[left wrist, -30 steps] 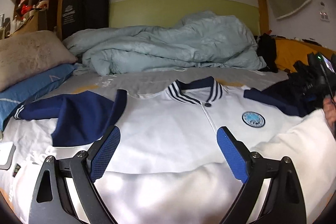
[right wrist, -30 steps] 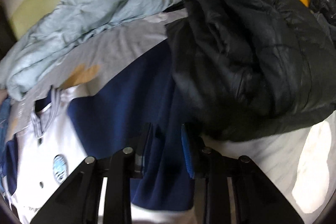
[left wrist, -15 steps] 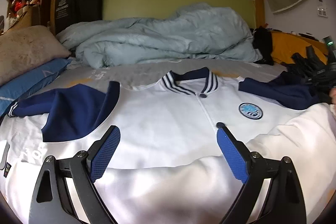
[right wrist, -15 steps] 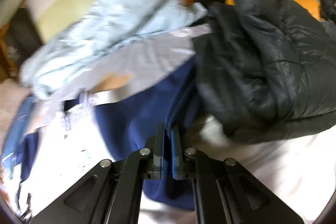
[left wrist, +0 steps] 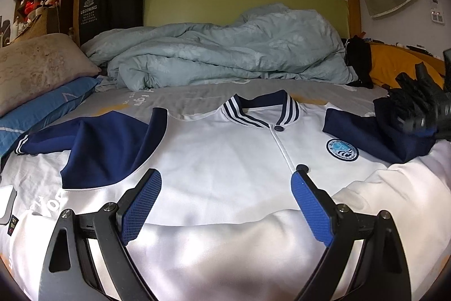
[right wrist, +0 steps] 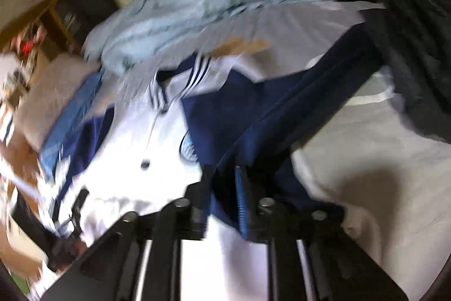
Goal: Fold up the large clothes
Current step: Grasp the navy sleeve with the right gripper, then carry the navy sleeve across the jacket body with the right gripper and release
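Left wrist view, item by item, as your hands stand now.

Left gripper (left wrist: 227, 205): you hold it tipped gently downward over the lower front of the jacket, jaws spread wide, nothing between the blue pads (left wrist: 141, 209). Released, hovering.

Jacket (left wrist: 225, 168): white body, navy sleeves, striped collar (left wrist: 260, 110), laid face up on the bed (left wrist: 183, 99) directly ahead of this gripper. A round badge (left wrist: 342, 149) sits ahead and to the right of the right pad; a dark snap button (left wrist: 301, 167) lies just beyond that pad's tip. The left sleeve (left wrist: 93, 143) is spread out ahead and to the left.

Right gripper (left wrist: 420, 112): seen far off to the right of your left gripper, a black frame at the navy right sleeve (left wrist: 394, 143), which is bunched and lifted there.

Right wrist view, blurred with motion: your right gripper (right wrist: 225, 188) points steeply down and is rolled, so the bed runs slantwise. Its jaws have just been opening, and a fold of the navy sleeve (right wrist: 253, 114) lies between them; the blur does not let you tell whether the pads press on it. The sleeve stretches away ahead and to the right of the gripper; the white jacket front (right wrist: 135, 137) lies to its left.

Beyond the jacket: a rumpled pale blue duvet (left wrist: 225, 52) ahead, a beige pillow (left wrist: 36, 66) and a blue pillow (left wrist: 42, 109) far left, a dark padded coat (right wrist: 417, 47) to the right of your right gripper.
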Demonstrator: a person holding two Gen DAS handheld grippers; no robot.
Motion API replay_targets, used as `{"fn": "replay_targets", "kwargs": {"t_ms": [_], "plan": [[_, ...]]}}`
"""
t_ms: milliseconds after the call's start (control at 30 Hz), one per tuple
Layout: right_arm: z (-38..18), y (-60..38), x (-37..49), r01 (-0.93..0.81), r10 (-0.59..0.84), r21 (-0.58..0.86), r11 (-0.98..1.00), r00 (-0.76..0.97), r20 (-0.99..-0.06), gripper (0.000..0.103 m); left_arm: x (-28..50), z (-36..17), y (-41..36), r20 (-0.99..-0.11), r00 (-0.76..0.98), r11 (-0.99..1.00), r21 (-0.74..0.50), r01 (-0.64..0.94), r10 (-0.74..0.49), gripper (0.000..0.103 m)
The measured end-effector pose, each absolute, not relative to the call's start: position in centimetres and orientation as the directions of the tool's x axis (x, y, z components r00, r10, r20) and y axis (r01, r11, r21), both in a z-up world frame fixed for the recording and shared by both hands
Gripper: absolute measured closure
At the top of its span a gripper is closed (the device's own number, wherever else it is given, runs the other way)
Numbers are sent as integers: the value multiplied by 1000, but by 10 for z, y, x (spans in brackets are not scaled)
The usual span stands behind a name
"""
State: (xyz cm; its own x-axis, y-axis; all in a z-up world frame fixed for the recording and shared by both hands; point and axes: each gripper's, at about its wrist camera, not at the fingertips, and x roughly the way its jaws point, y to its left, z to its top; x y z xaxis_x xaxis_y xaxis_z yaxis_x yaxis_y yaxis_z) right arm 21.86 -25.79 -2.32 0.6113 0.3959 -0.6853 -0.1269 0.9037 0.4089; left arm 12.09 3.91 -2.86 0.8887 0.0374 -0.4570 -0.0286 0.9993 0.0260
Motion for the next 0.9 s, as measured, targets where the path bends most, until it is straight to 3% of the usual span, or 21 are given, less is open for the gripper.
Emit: {"fn": "replay_targets", "kwargs": {"t_ms": [67,100,233,367,433,467,700,900], "plan": [[-14,-269,214,-57,316,383,922,683,-658,53,121,-29,40,-465,885,999,27,-27,36,10],[-10,-273,212,-16,254,353,936,725,-640,49,121,-29,40,-468,883,999,26,-26,36,10],[-11,-283,236,49,177,314,948,738,-651,49,123,-29,40,-469,883,999,26,-25,34,10],[-33,-292,265,83,254,420,904,685,-682,49,123,-30,40,-466,884,999,31,-24,36,10],[-45,-289,271,80,274,422,903,649,-710,78,126,-30,38,-470,882,999,35,-21,35,10],[-47,-285,270,72,270,406,911,639,-720,100,127,-31,38,-472,881,999,37,-20,35,10],[-12,-259,227,-93,306,362,928,746,-592,100,121,-27,36,-450,892,999,43,-23,40,10],[-15,-212,185,-280,448,355,892,654,-610,100,101,6,53,-399,917,997,-76,-9,-22,10]]}}
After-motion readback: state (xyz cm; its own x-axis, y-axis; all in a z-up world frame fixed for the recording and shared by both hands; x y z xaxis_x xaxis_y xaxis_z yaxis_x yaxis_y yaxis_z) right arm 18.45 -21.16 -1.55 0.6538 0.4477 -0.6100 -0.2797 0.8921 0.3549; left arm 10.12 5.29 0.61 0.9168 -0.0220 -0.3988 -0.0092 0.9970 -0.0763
